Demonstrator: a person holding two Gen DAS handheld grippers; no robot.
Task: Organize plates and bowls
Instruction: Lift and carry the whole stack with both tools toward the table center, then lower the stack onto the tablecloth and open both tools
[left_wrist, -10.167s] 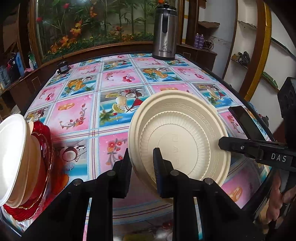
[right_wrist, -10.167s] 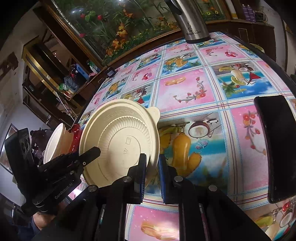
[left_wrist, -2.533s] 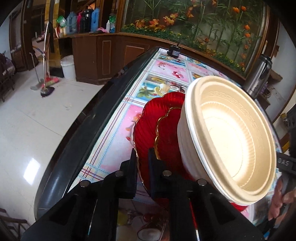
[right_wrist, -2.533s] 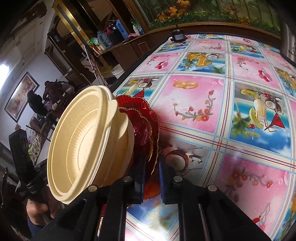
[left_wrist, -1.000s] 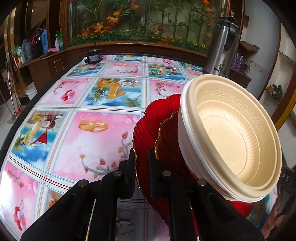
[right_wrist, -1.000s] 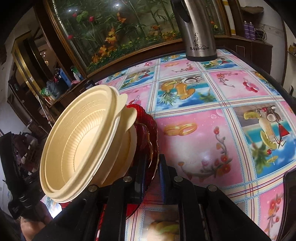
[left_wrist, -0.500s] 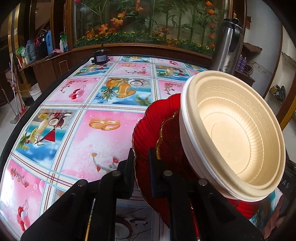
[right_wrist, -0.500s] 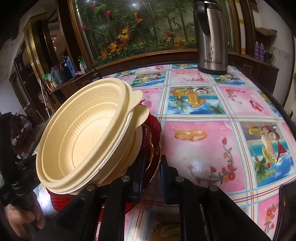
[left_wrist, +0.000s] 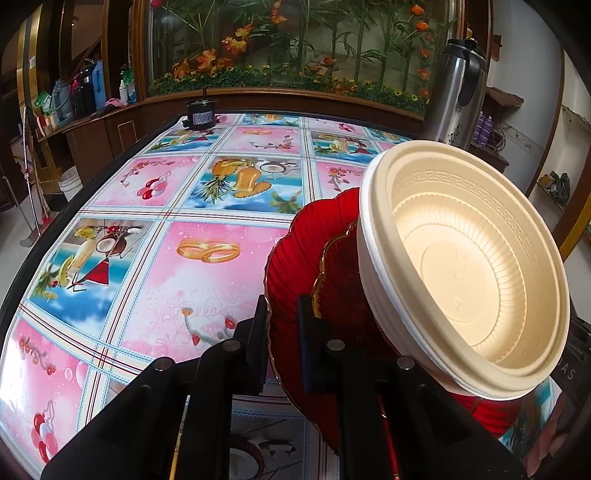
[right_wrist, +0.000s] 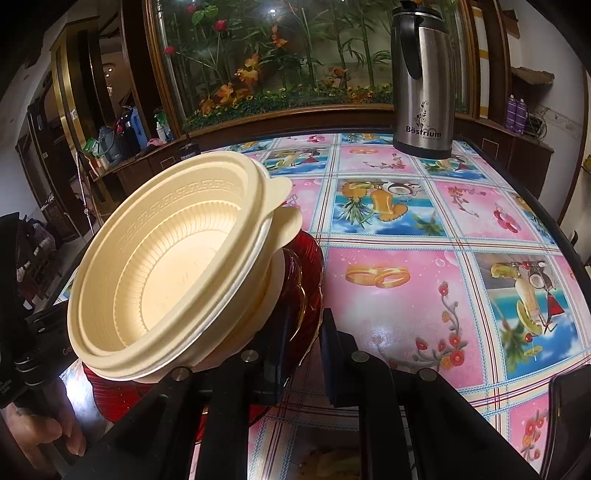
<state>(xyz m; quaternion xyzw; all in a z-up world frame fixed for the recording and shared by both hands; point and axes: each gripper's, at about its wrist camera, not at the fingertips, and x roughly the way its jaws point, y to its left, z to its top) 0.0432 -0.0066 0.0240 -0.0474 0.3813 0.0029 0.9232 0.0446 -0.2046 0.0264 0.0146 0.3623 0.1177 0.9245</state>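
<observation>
A stack of red scalloped plates (left_wrist: 295, 258) carries nested cream bowls (left_wrist: 461, 266) and is held above the patterned table (left_wrist: 184, 266). My left gripper (left_wrist: 282, 325) is shut on the near rim of the red plates. In the right wrist view my right gripper (right_wrist: 303, 343) is shut on the opposite rim of the same red plates (right_wrist: 308, 266), with the cream bowls (right_wrist: 166, 266) to its left. The stack looks tilted in both views. The left gripper's body (right_wrist: 22, 332) shows at the left edge of the right wrist view.
A steel thermos (right_wrist: 423, 81) stands at the table's far right. A small black device (left_wrist: 199, 116) sits at the far edge. A dark phone (right_wrist: 572, 417) lies at the right front. A wooden planter wall (left_wrist: 295, 96) backs the table; shelves stand at the right.
Both grippers have carried the plate-and-bowl stack from the table's left edge over toward the middle of the table. Both stay shut on the red plates.
</observation>
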